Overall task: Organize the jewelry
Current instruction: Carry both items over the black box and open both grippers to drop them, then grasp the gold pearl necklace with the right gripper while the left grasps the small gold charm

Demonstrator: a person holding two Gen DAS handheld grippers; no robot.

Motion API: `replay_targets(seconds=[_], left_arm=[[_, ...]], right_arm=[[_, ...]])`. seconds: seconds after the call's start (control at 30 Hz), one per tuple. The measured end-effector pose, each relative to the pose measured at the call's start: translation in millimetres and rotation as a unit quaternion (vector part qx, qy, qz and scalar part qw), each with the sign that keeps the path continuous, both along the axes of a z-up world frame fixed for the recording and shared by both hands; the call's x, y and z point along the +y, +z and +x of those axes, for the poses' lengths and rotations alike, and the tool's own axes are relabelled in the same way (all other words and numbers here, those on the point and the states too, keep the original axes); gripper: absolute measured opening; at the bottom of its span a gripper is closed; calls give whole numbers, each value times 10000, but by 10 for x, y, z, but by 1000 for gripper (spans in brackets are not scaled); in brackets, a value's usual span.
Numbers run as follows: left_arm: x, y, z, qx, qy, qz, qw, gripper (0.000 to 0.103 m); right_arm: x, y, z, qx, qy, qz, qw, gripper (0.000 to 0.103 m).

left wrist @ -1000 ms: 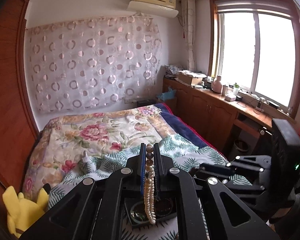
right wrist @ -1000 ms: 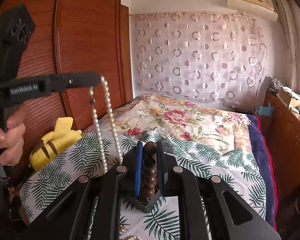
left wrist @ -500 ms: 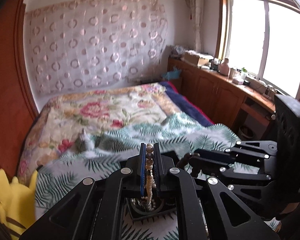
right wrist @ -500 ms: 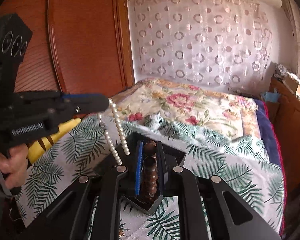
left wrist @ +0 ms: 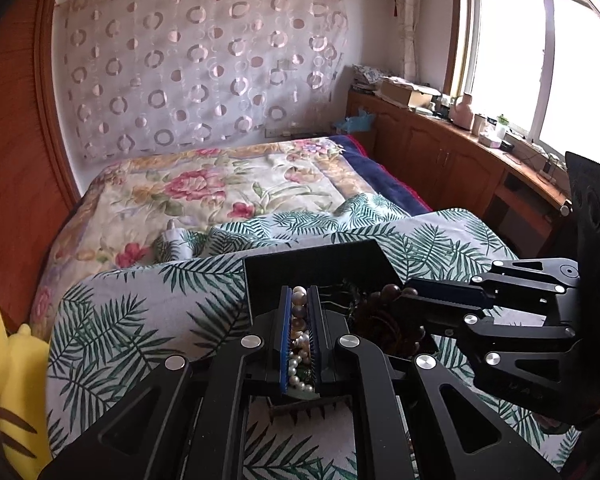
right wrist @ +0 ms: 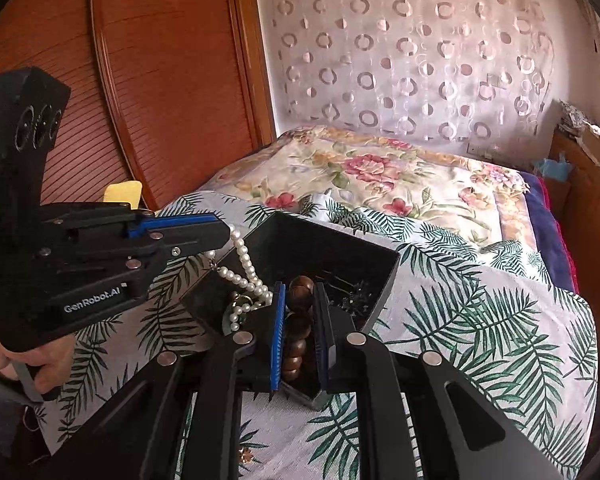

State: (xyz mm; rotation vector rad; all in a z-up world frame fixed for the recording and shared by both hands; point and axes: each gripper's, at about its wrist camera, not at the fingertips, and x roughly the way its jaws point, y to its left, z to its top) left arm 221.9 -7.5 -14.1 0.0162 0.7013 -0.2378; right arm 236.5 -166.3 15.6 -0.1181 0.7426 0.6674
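Note:
My left gripper (left wrist: pixel 299 300) is shut on a white pearl necklace (left wrist: pixel 299 344). In the right wrist view the left gripper (right wrist: pixel 220 236) holds the pearl necklace (right wrist: pixel 244 264) so that its lower end droops into an open black box (right wrist: pixel 384 280) on the leaf-print cover. My right gripper (right wrist: pixel 300 292) is shut on a brown wooden bead bracelet (right wrist: pixel 298 320) over the same box. In the left wrist view the right gripper (left wrist: pixel 404 300) holds the brown beads (left wrist: pixel 392 292) above the black box (left wrist: pixel 320 268).
The box sits on a leaf-print cloth (right wrist: pixel 480 320) laid over a floral bedspread (left wrist: pixel 220 188). A yellow plush toy (left wrist: pixel 4 368) lies at the left bed edge. A wooden wardrobe (right wrist: pixel 160 80) stands left, low cabinets (left wrist: pixel 440 160) right. A small jewel (right wrist: pixel 246 456) lies on the cloth.
Both grippers have moved down toward the black box. The pearl necklace, which hung free in the air, now droops into the box. The brown beads are lower over the box.

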Motion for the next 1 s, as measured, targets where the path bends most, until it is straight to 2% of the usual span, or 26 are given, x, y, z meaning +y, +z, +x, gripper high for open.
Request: replay_targets(seconds=[0.2,0.37,0.43,0.47,0.5,0.57,0.77,0.93,1.0], left_arm=[[21,17,-60,-80,28,51,10000,10],[30,36,-141,-184,61,82,9998,29],[27,38,-184,-225,75,90,9997,36],[23,37,-213,-248,68,88,9996,39],[16,34,-243,-273,65,100,9996,41],[2,35,-323,-363,61,128,9992,56],[-64,-8,-595,-507,-55,121,9986,74],[-115,-151,-818,-400,-188,6,9990,75],[-139,-220,-892,-331,-237,-3,9992,75]], right_arm=[[-21,44,-40,-50,-16,49,10000,16],[-103,118,-144,-137,1,105,9999,18],[-137,145,-209,-176,-23,132,9998,31],[-162,152,-252,-213,-30,138,9997,33],[-191,156,-309,-240,-21,133,9996,33],[-243,158,-394,-276,-37,95,9996,33],[-463,17,-700,-114,-54,16,9999,33],[-597,-207,-930,137,-1,-144,9998,32],[-598,-296,-1010,218,27,-279,9994,27]])
